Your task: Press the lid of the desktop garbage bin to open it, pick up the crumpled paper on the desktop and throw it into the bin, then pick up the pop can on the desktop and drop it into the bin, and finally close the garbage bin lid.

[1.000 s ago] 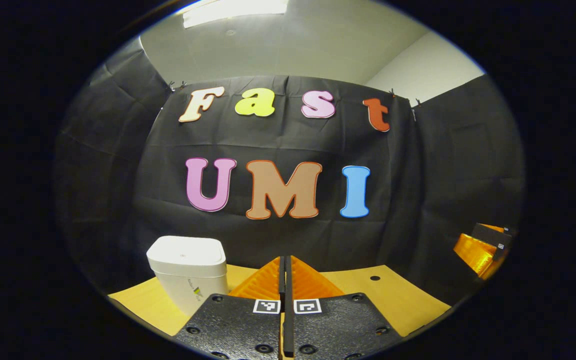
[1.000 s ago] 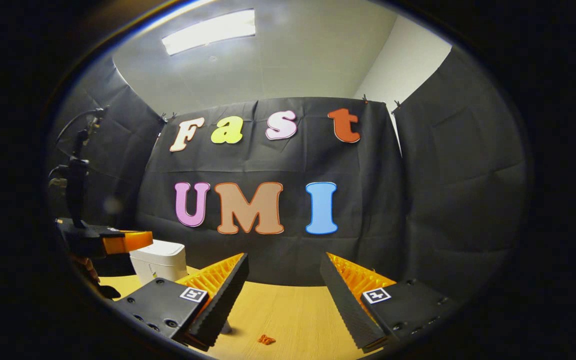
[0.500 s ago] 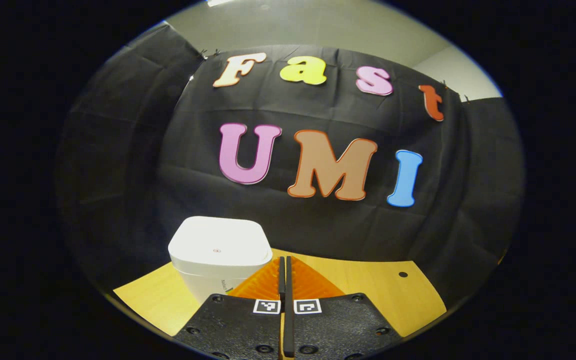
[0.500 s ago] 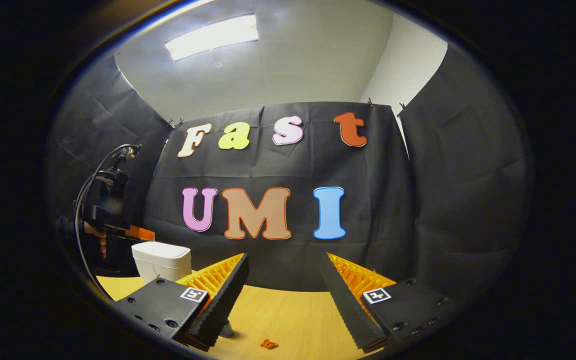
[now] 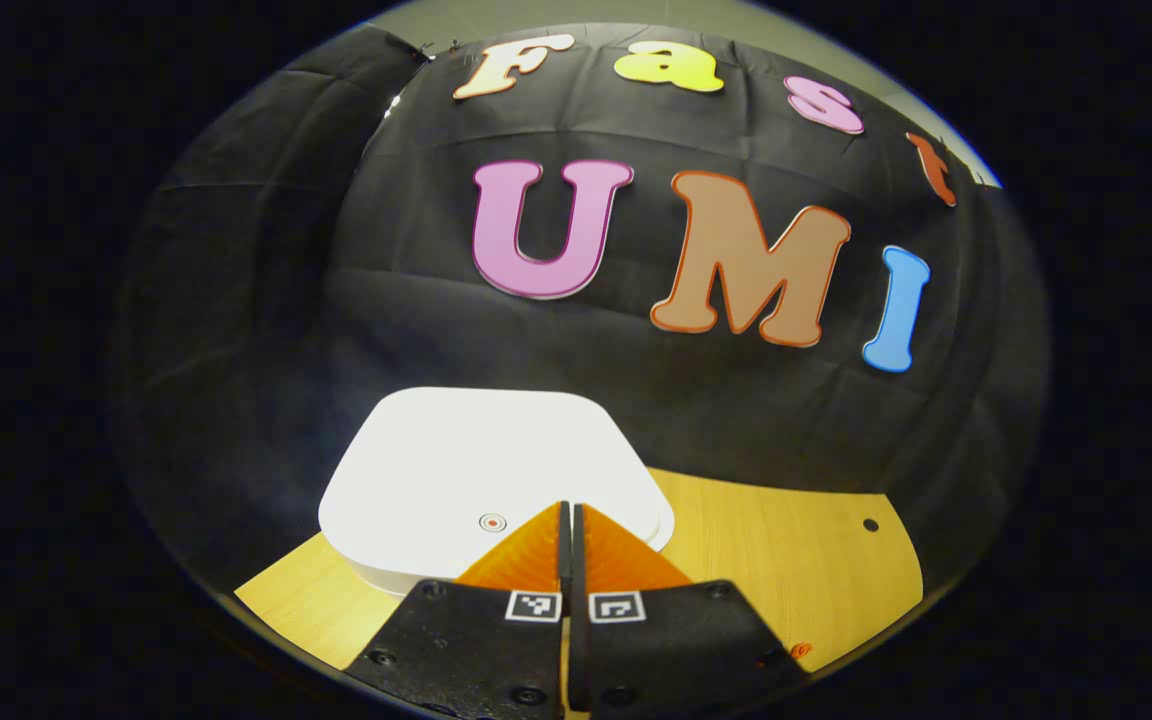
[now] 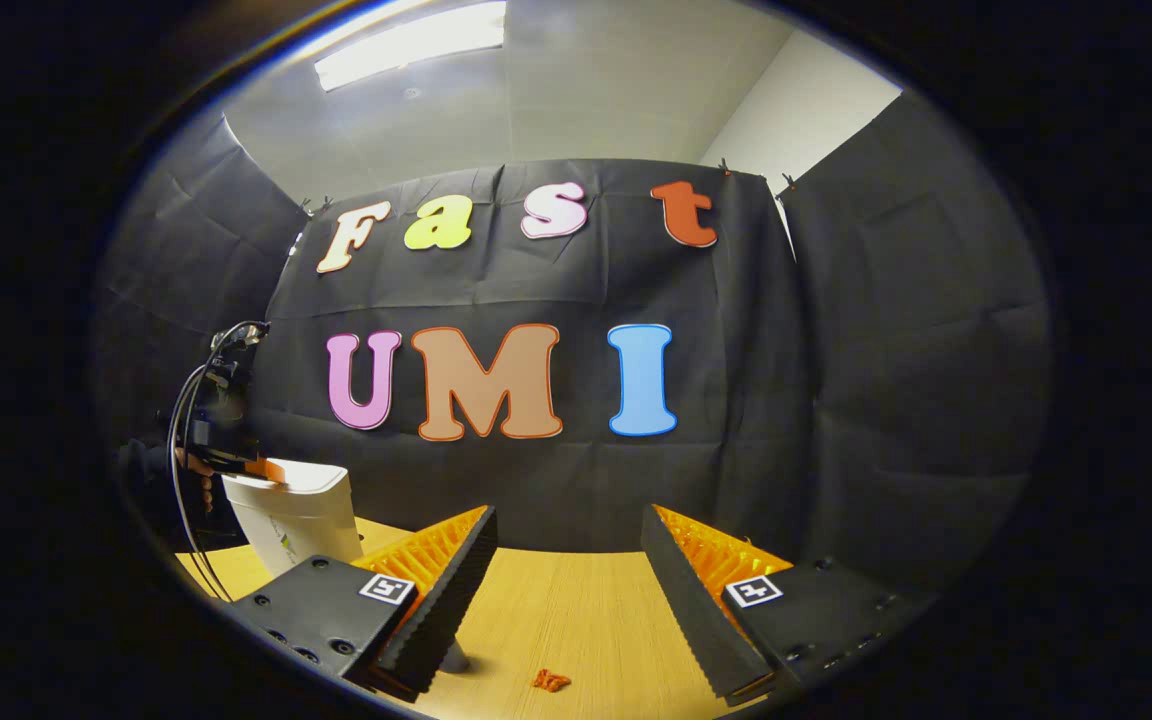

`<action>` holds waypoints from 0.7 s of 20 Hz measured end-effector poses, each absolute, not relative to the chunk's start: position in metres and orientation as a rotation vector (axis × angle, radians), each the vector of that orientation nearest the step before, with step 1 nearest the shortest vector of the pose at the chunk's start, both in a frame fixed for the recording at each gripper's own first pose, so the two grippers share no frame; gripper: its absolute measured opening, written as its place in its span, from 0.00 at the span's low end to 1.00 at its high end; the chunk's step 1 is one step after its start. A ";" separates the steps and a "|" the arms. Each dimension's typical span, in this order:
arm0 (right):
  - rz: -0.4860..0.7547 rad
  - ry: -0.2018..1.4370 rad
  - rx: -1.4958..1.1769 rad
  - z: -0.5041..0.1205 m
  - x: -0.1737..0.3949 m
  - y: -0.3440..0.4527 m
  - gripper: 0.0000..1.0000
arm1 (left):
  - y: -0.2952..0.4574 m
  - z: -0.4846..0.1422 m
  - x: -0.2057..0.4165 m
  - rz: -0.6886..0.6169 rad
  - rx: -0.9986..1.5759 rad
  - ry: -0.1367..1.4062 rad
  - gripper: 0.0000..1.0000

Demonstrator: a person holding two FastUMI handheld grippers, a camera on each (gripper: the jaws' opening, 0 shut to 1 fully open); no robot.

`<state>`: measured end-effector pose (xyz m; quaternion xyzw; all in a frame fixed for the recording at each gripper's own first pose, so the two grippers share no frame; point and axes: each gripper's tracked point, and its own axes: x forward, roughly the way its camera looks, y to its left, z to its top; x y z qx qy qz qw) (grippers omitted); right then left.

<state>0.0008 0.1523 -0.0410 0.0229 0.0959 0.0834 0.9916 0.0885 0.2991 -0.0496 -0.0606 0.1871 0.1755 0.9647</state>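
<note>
The white garbage bin point(image 5: 476, 470) stands close in the left gripper view, its flat lid down, a small round mark point(image 5: 492, 522) near the lid's front edge. My left gripper point(image 5: 568, 508) is shut with nothing in it, its tips over that front edge just right of the mark; whether they touch is unclear. In the right gripper view the bin point(image 6: 298, 520) stands at the left with the left gripper point(image 6: 254, 466) at its lid, held by a hand point(image 6: 204, 490). My right gripper point(image 6: 566, 520) hangs open over the table, holding nothing.
The yellow wooden table point(image 5: 786, 560) has a small hole point(image 5: 869, 524) at the right. A small orange scrap point(image 6: 550, 680) lies between my right fingers' bases. A pale thing point(image 6: 454, 658) pokes out under the right gripper's left finger, mostly hidden. Black cloth walls the booth.
My left gripper, still shut, has moved forward and down until its tips are at the bin's lid. The right gripper has stayed open and only tilted slightly.
</note>
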 end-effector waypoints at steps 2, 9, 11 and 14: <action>0.170 0.213 0.035 -0.049 0.005 0.161 0.97 | 0.301 -0.052 0.093 0.367 -0.120 0.363 0.00; 0.216 0.287 0.038 -0.078 0.019 0.180 0.97 | 0.297 -0.031 0.095 0.348 0.051 0.243 0.00; 0.215 0.333 0.052 -0.097 0.026 0.178 0.97 | 0.284 -0.014 0.090 0.314 0.066 0.193 0.14; 0.213 0.442 0.078 -0.136 0.032 0.175 1.00 | 0.267 0.012 0.078 0.281 0.086 0.092 0.83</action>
